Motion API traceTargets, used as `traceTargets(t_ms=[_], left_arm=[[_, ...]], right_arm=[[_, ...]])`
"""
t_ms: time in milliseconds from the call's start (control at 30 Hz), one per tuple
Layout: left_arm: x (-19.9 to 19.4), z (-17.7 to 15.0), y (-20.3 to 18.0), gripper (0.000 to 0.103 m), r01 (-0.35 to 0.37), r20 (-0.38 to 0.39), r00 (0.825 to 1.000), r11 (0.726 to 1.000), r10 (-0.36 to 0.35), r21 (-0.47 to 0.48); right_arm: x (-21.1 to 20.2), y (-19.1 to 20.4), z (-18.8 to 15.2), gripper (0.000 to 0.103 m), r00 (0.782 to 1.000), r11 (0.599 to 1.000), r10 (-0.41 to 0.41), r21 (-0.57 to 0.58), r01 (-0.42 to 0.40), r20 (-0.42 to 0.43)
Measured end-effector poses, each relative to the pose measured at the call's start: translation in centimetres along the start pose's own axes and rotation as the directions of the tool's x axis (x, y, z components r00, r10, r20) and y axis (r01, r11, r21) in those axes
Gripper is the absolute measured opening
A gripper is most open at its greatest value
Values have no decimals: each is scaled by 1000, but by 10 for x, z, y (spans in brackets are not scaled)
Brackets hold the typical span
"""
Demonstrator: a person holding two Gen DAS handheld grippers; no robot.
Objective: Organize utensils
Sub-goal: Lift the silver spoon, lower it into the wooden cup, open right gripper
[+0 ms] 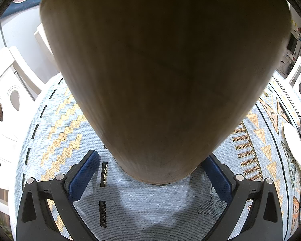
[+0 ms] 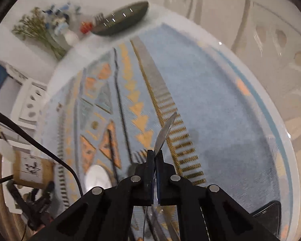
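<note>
Left wrist view: a tall wooden holder fills most of the frame, standing on a pale blue patterned tablecloth. The left gripper has its blue pads spread on either side of the holder's base; whether they press on the wood cannot be told. A white spoon-like piece lies near the right edge, and white chairs stand around the table.

Right wrist view: the right gripper is clamped tight on a thin metal knife, whose blade sticks up and forward above the cloth. The wooden holder stands at far left, with a white plate between it and the gripper. A dark oval dish and dried flowers sit at the far end
</note>
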State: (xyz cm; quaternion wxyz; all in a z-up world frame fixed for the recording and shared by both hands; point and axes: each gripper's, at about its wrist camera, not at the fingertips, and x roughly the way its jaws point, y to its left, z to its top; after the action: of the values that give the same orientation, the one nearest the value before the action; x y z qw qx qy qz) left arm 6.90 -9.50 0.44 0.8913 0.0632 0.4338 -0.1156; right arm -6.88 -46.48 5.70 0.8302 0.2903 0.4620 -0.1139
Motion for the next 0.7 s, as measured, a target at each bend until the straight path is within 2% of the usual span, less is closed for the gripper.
traceTargets(t_ms=[167, 367, 567, 700], left_arm=[[0, 0, 0, 102, 0, 0, 1000, 1000, 0, 0], [0, 0, 0, 102, 0, 0, 1000, 1000, 0, 0], [0, 0, 0, 102, 0, 0, 1000, 1000, 0, 0], [0, 0, 0, 102, -1, 0, 1000, 1000, 1, 0]], right_arm=[[-31, 26, 4, 2, 994, 997, 66, -45, -62, 83], [-68, 86, 20, 2, 970, 972, 153, -204, -114, 189], [-94, 166, 36, 2, 919, 903, 309, -377, -204, 243], [-94, 217, 36, 2, 887, 839, 411, -469, -277, 212]])
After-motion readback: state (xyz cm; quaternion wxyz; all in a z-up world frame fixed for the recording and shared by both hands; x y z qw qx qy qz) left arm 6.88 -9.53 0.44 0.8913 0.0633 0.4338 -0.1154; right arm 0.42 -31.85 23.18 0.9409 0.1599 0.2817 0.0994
